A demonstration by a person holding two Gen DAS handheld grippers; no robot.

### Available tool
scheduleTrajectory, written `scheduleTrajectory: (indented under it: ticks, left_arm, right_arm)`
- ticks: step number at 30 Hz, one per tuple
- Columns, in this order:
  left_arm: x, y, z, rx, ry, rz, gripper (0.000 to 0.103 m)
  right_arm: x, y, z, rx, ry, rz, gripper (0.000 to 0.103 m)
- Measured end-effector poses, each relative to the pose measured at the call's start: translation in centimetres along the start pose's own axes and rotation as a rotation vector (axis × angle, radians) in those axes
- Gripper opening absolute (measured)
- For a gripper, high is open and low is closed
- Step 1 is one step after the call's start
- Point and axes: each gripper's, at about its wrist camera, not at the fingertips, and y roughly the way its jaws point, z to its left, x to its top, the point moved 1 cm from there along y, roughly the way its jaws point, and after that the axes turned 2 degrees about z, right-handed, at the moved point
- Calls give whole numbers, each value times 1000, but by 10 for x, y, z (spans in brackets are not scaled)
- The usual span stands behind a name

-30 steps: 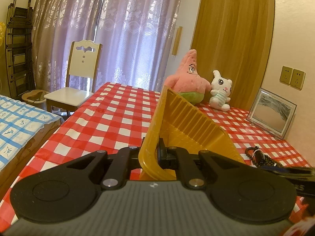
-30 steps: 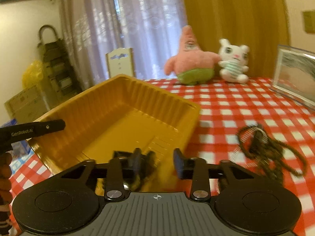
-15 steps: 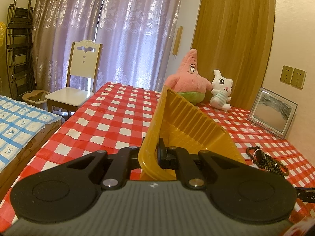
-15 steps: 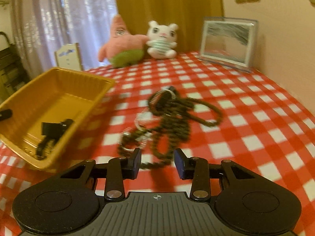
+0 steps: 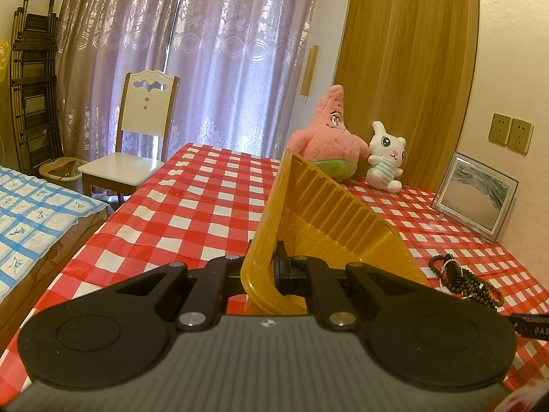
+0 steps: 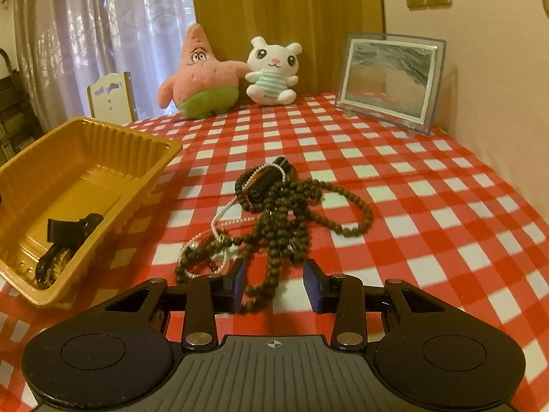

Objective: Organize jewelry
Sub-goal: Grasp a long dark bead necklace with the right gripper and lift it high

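With one dark piece lying in the yellow tray, the parted right gripper is facing tangled beads at frame centre, the left gripper clenching the tray's rim.

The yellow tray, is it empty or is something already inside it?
Not empty. In the right wrist view a dark item lies at the near end of the yellow tray; what it is, cannot tell.

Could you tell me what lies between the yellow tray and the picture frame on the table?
In the right wrist view, the tangled bead necklaces lie on the checked tablecloth between the yellow tray and the picture frame.
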Motion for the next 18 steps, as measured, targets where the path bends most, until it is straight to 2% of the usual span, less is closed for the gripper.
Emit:
scheduleTrajectory:
  ticks: [12, 14, 15, 17, 18]
  left_arm:
    - [0, 0, 0, 0, -1, 0, 7]
    - [0, 0, 0, -1, 0, 0, 7]
    - [0, 0, 0, -2, 0, 0, 7]
    - [0, 0, -1, -3, 2, 0, 7]
    - [0, 0, -1, -3, 2, 0, 7]
  right_arm:
    - [17, 41, 1, -22, -114, 21, 29]
    - [17, 46, 2, -10, -131, 30, 16]
    - [18, 46, 3, -9, -142, 26, 15]
    - [22, 43, 3, -5, -151, 4, 7]
    - [25, 41, 3, -1, -150, -5, 7]
